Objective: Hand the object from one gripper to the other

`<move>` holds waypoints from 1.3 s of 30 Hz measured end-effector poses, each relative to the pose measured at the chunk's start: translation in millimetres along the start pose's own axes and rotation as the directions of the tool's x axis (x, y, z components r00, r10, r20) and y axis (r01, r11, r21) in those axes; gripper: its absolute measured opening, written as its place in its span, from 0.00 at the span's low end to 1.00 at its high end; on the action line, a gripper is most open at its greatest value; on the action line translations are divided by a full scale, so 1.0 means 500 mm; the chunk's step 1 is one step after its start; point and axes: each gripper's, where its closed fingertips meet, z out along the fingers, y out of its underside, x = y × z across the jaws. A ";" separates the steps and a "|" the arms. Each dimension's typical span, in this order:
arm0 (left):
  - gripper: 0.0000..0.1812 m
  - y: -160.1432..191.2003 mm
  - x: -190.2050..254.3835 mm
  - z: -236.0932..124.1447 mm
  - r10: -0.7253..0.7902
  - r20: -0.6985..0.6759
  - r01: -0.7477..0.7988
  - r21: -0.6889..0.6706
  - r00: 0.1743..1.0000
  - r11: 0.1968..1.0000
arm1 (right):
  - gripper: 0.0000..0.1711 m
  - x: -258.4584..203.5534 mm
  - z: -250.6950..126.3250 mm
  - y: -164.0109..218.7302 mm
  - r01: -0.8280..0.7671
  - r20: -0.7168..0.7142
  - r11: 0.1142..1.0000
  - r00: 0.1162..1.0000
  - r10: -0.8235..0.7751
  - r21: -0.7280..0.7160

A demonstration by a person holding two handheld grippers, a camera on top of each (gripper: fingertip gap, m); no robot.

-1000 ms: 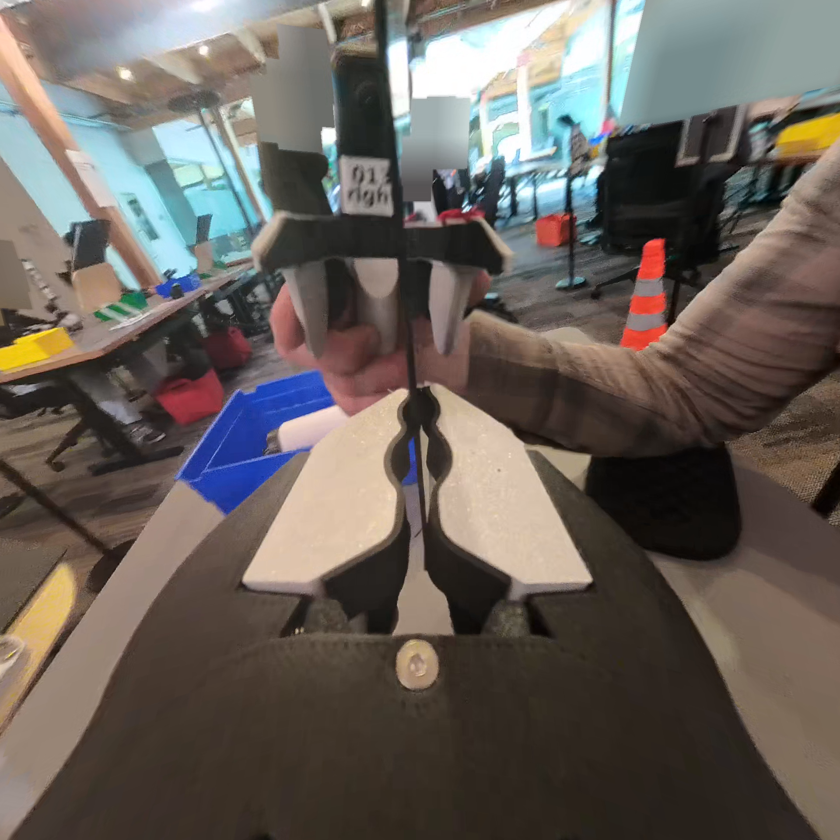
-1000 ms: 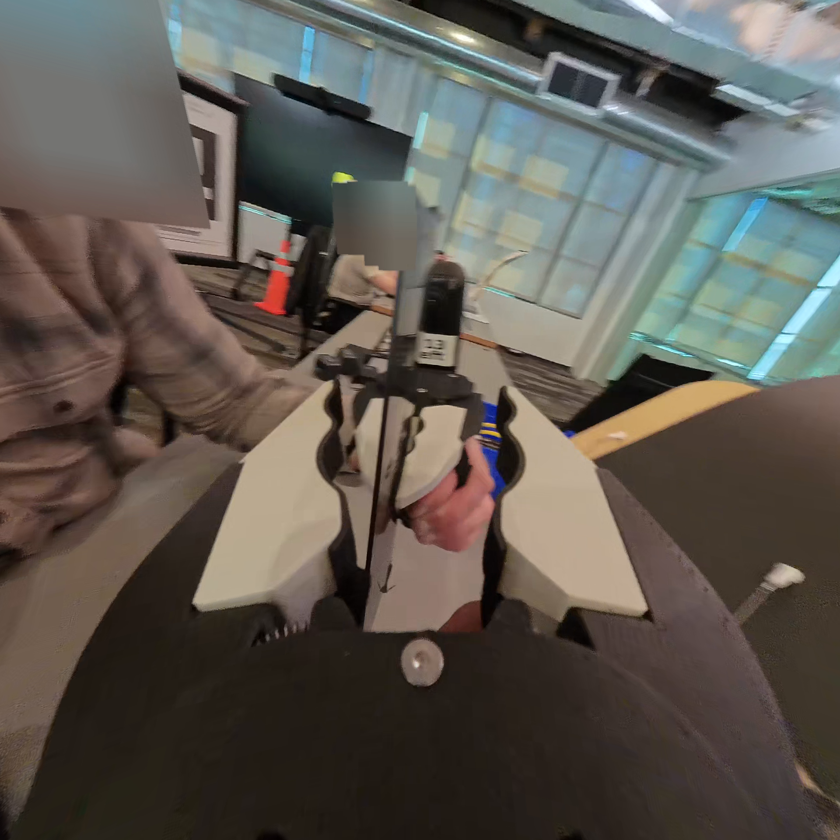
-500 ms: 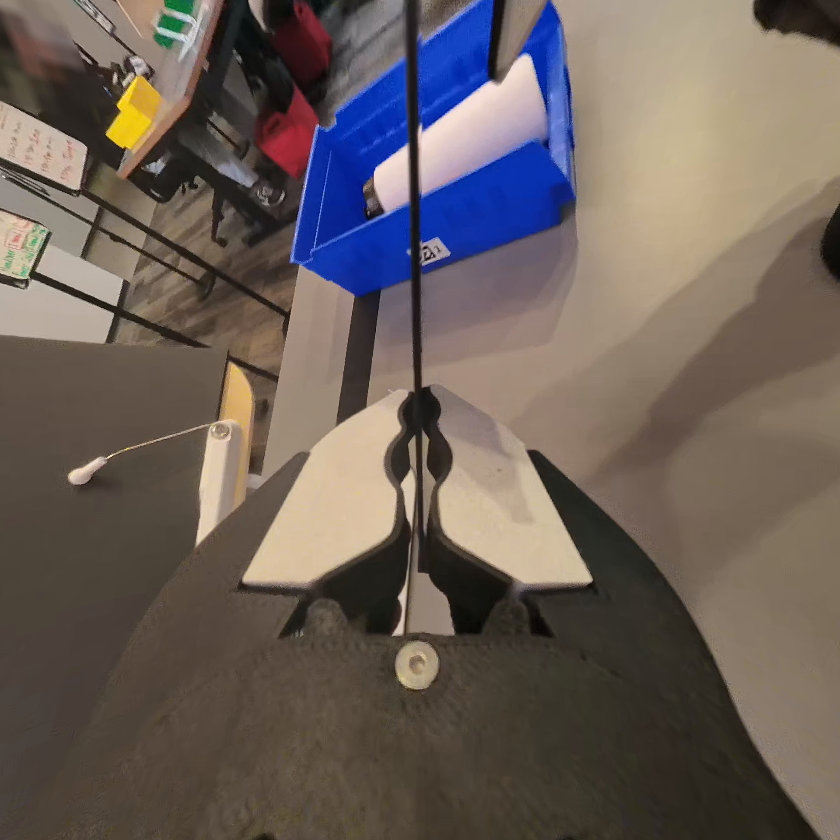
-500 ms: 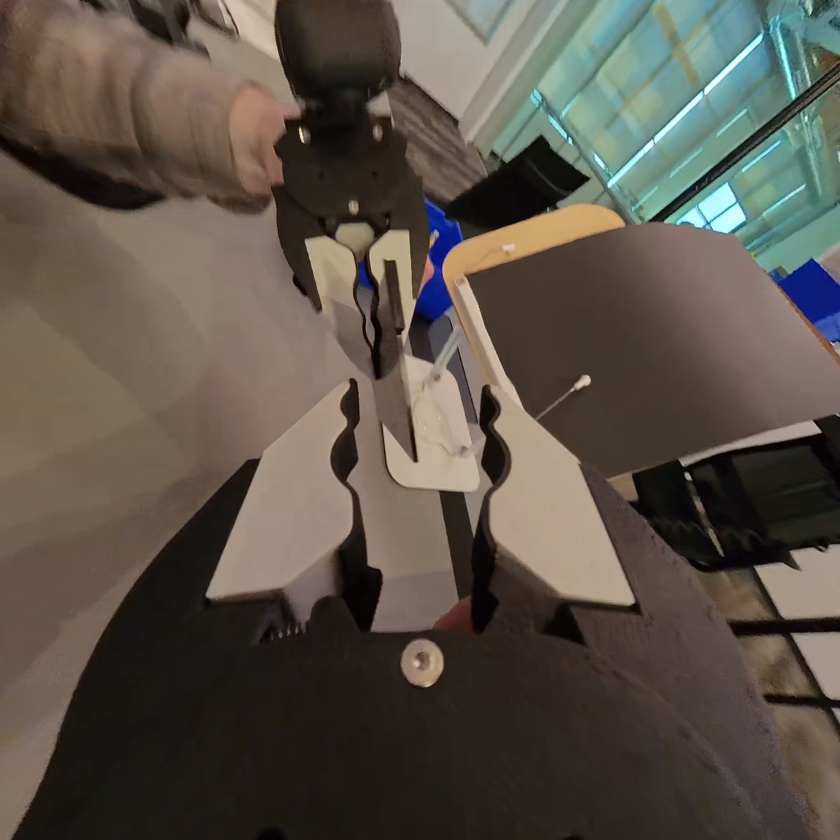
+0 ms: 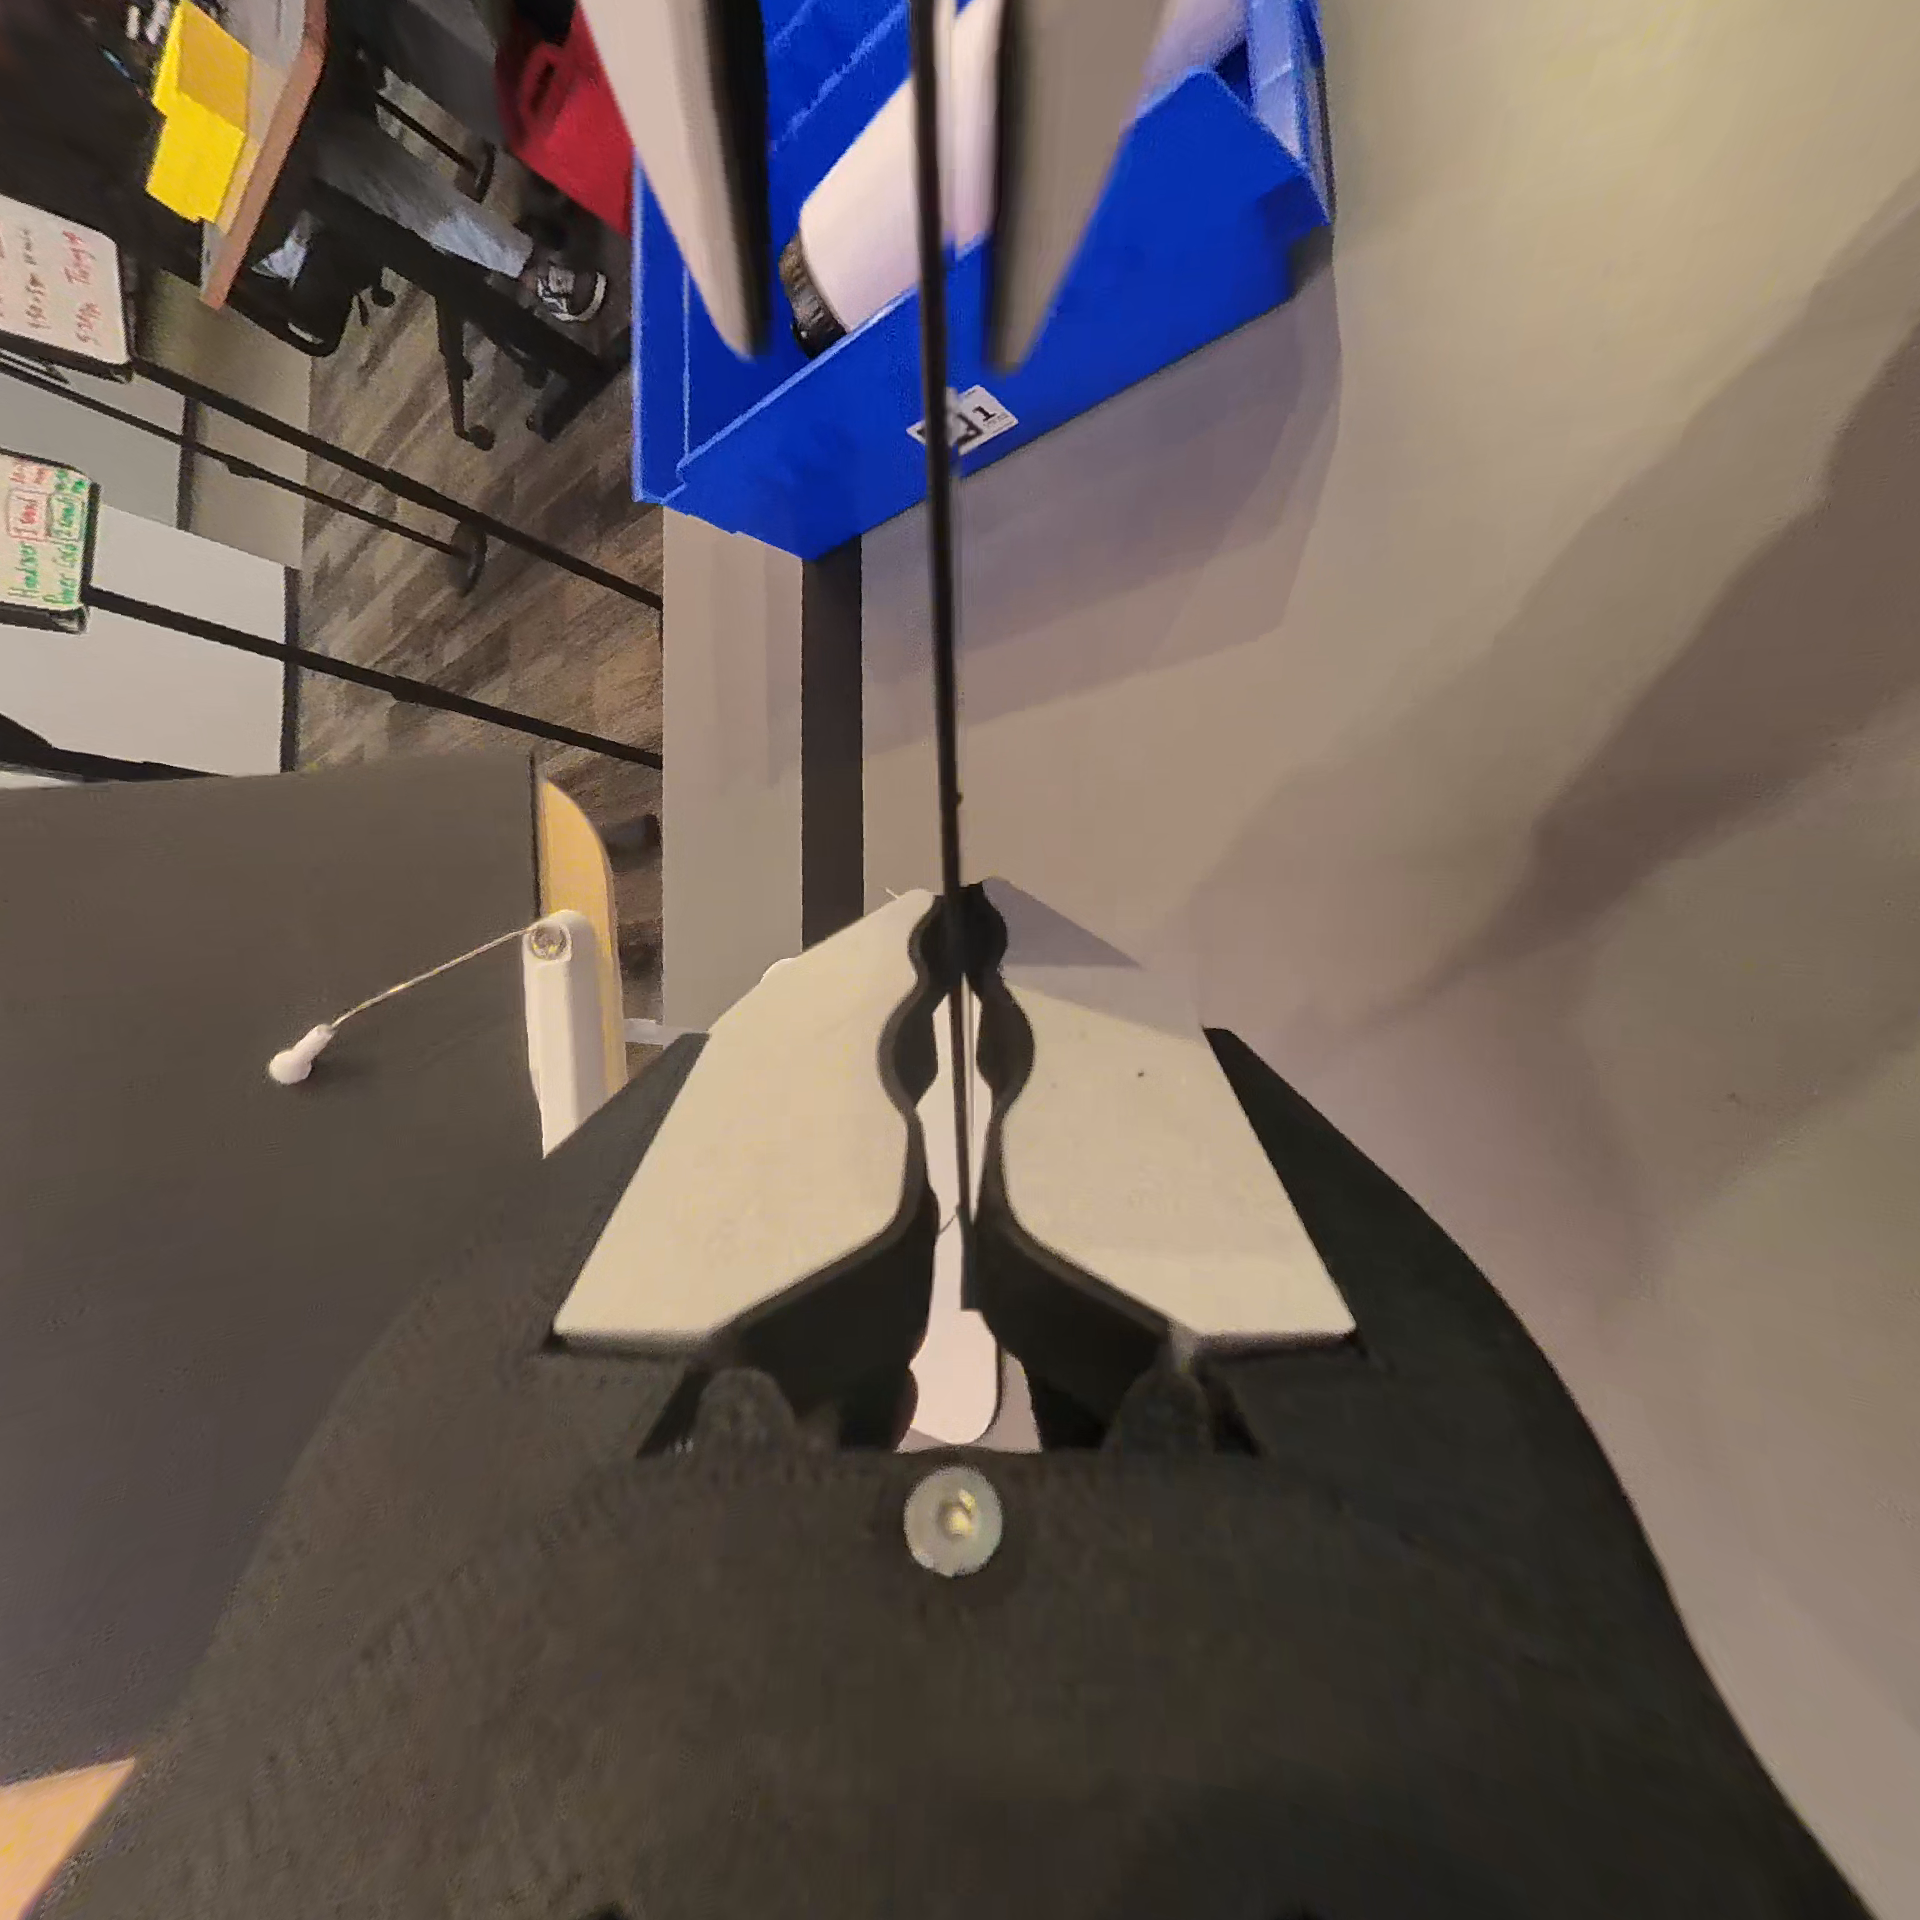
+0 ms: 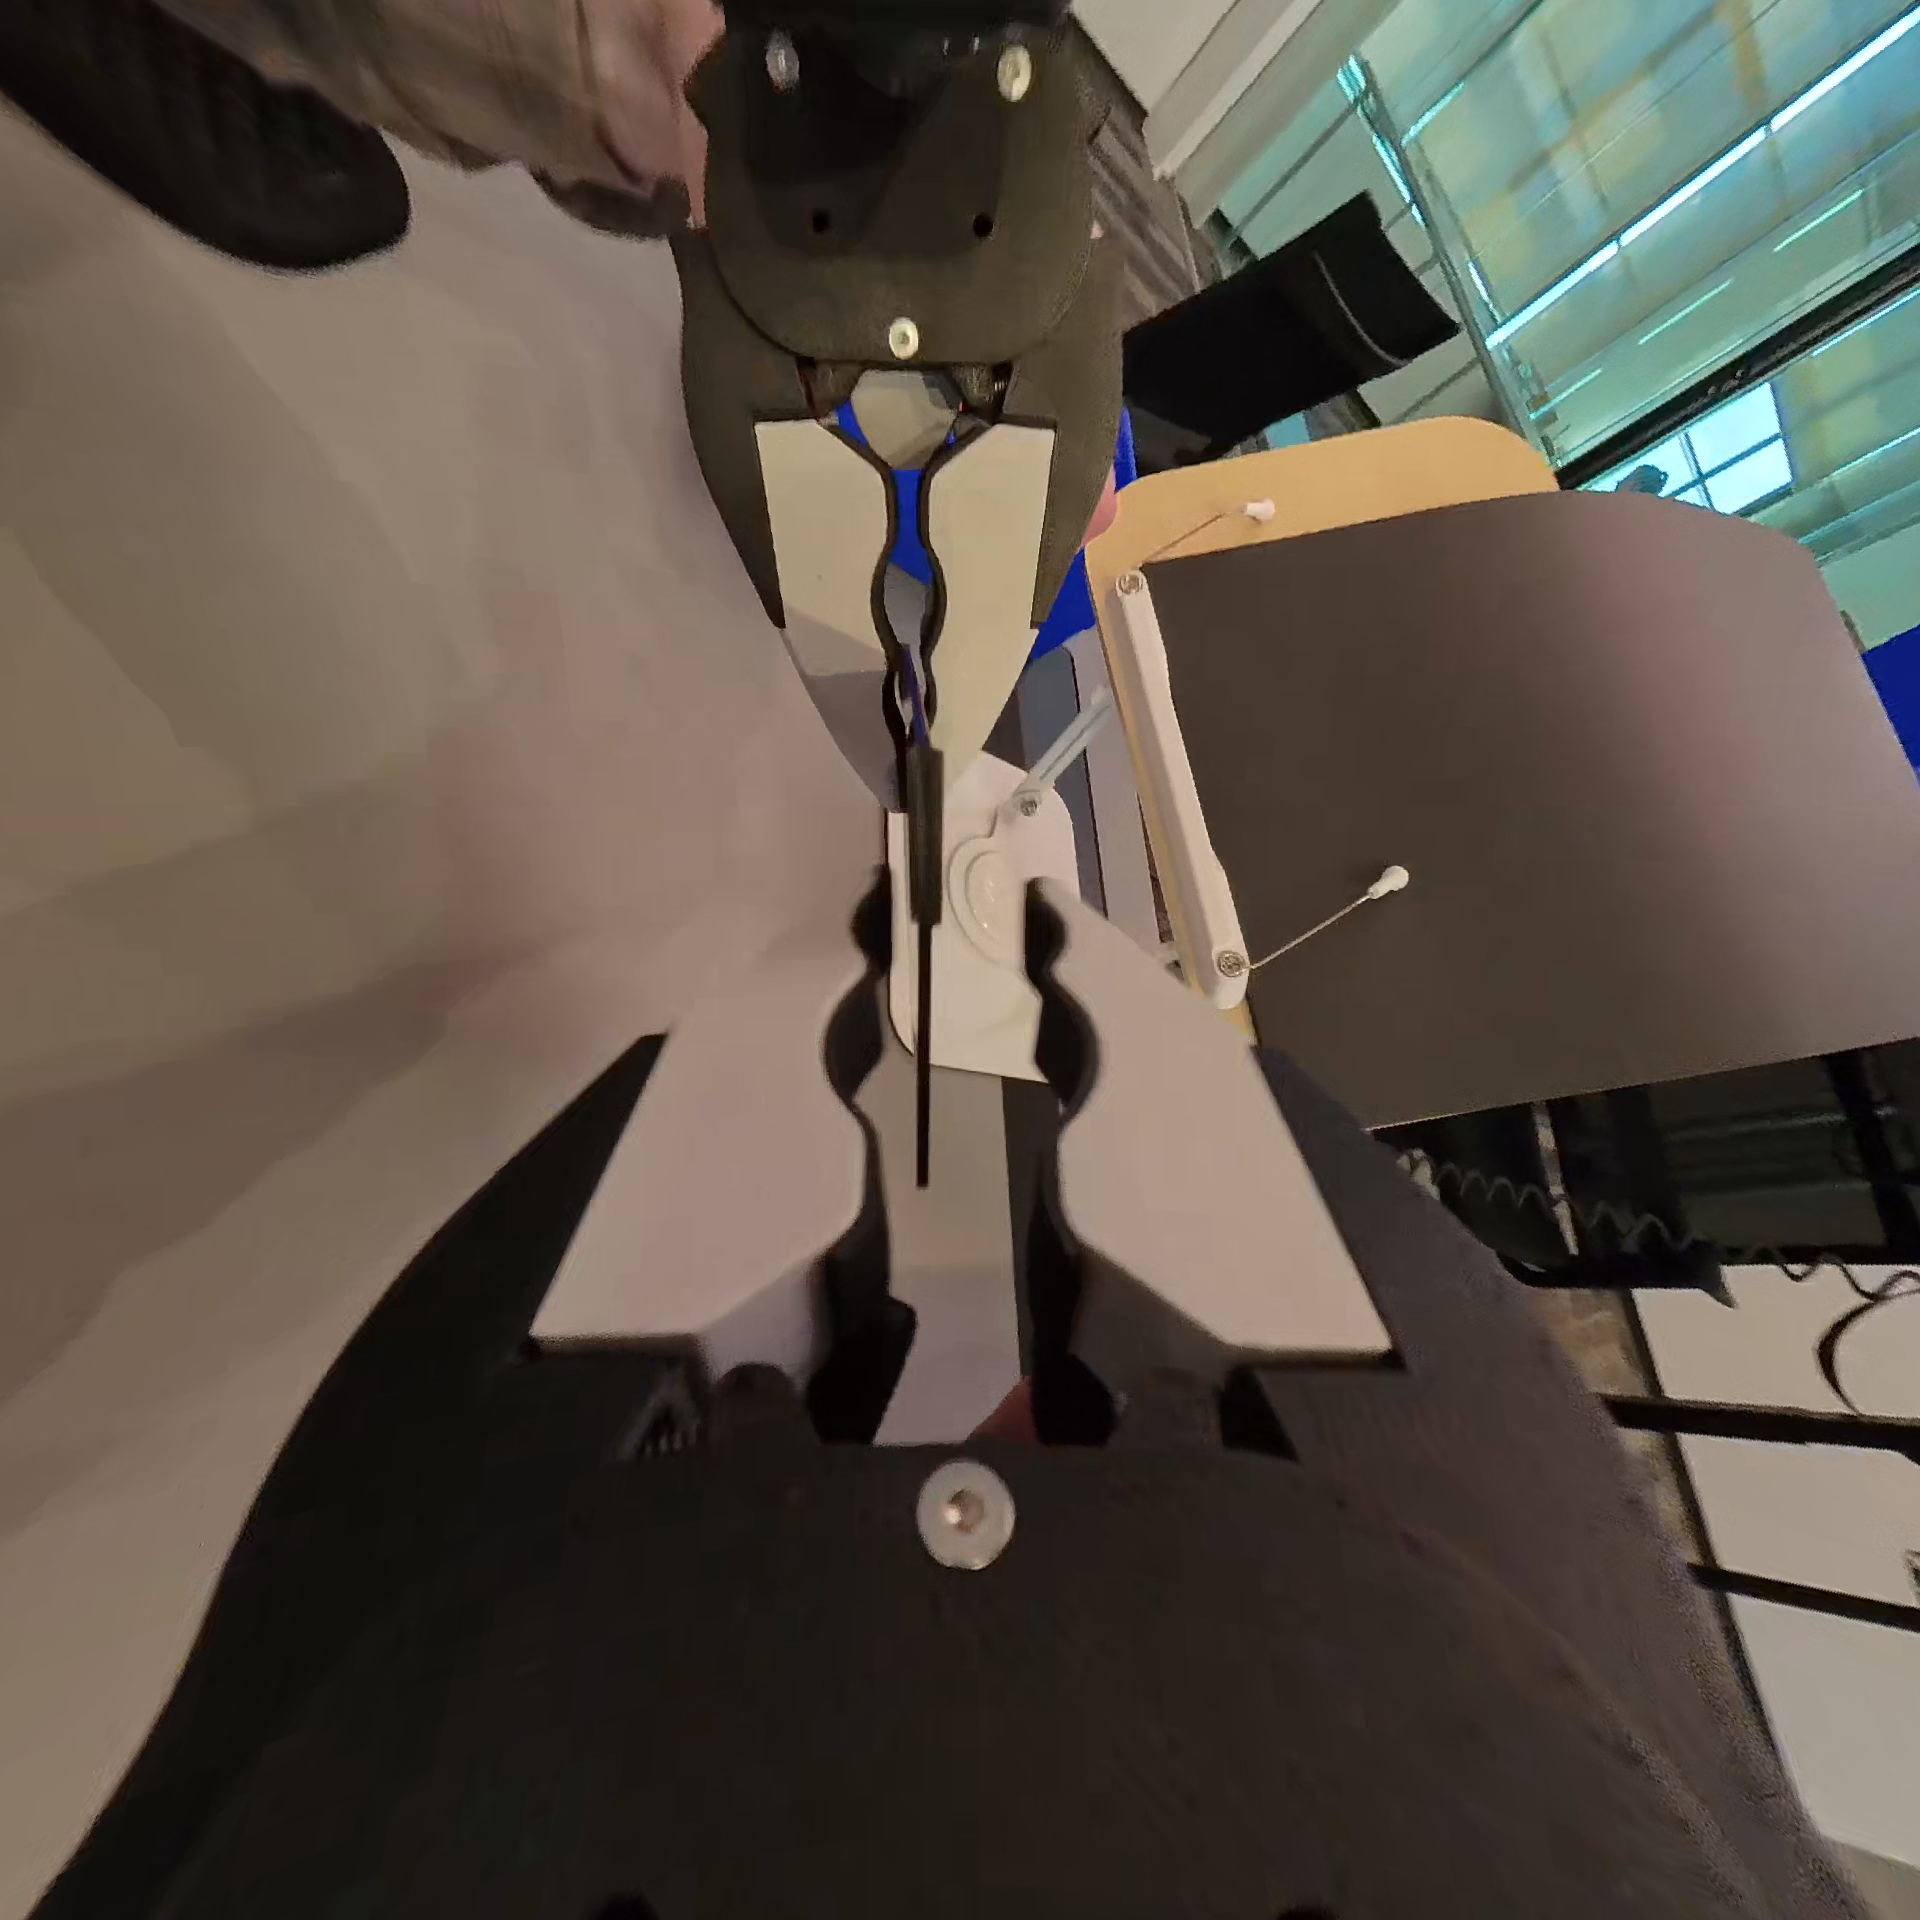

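Left hand-held gripper (image 5: 961,920) clenched on thin black rod (image 5: 940,582), long axis running straight ahead from its tips; rod's free end lies between parted, empty fingers of right hand-held gripper (image 6: 951,940), facing head-on, untouched.

Pale grey table and what rests on it

The smooth, matte grey tabletop (image 5: 1558,727) carries an open blue plastic bin (image 5: 1174,281) near its far edge — inside the bin lies a white cylinder with a dark end (image 5: 862,239), tipped on its side. In the right wrist view, a flat white plate (image 6: 1013,997) sits at the table's edge.
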 end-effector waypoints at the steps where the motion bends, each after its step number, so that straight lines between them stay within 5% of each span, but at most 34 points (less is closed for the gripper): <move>1: 0.01 -0.001 0.001 0.001 0.004 -0.003 -0.004 -0.006 1.000 1.000 | 0.02 -0.004 0.009 0.002 0.015 0.012 1.000 1.000 -0.015 -0.015; 6: 0.04 0.008 -0.051 -0.006 -0.077 0.101 0.076 0.013 0.992 0.997 | 0.00 0.024 0.021 -0.011 0.095 -0.085 0.995 0.991 -0.098 -0.042; 10: 0.40 0.018 -0.127 -0.071 -0.379 0.140 0.356 0.167 0.915 0.920 | 0.00 0.109 0.029 -0.031 0.230 -0.365 0.962 0.891 -0.269 -0.146; 14: 0.42 0.014 -0.174 -0.171 -0.720 -0.147 0.706 0.401 0.678 0.584 | 0.00 0.168 0.062 -0.096 0.414 -0.625 0.854 0.586 -0.516 -0.317; 17: 0.43 0.037 -0.190 -0.222 -0.804 -0.324 0.833 0.435 0.499 0.342 | 0.00 0.155 0.096 -0.151 0.488 -0.734 0.808 0.407 -0.544 -0.329; 19: 0.41 0.042 -0.180 -0.244 -0.800 -0.410 0.865 0.435 0.438 0.250 | 0.00 0.125 0.125 -0.185 0.544 -0.761 0.777 0.343 -0.550 -0.316; 23: 0.32 0.055 -0.154 -0.254 -0.811 -0.402 0.870 0.431 0.424 0.241 | 0.00 0.068 0.186 -0.210 0.618 -0.752 0.722 0.305 -0.584 -0.310; 27: 0.08 0.077 -0.146 -0.253 -0.830 -0.380 0.867 0.447 0.408 0.221 | 0.00 0.048 0.209 -0.212 0.637 -0.754 0.711 0.301 -0.585 -0.298; 29: 0.05 0.086 -0.146 -0.254 -0.834 -0.371 0.862 0.457 0.408 0.219 | 0.01 0.046 0.221 -0.204 0.639 -0.745 0.722 0.340 -0.574 -0.265; 34: 0.02 0.083 -0.161 -0.273 -0.823 -0.217 0.775 0.521 0.526 0.358 | 0.40 0.037 0.236 -0.179 0.636 -0.677 0.750 0.472 -0.564 -0.181; 39: 0.01 0.082 -0.151 -0.267 -0.673 -0.015 0.603 0.460 0.740 0.652 | 0.31 0.012 0.234 -0.120 0.529 -0.426 0.848 0.762 -0.488 -0.026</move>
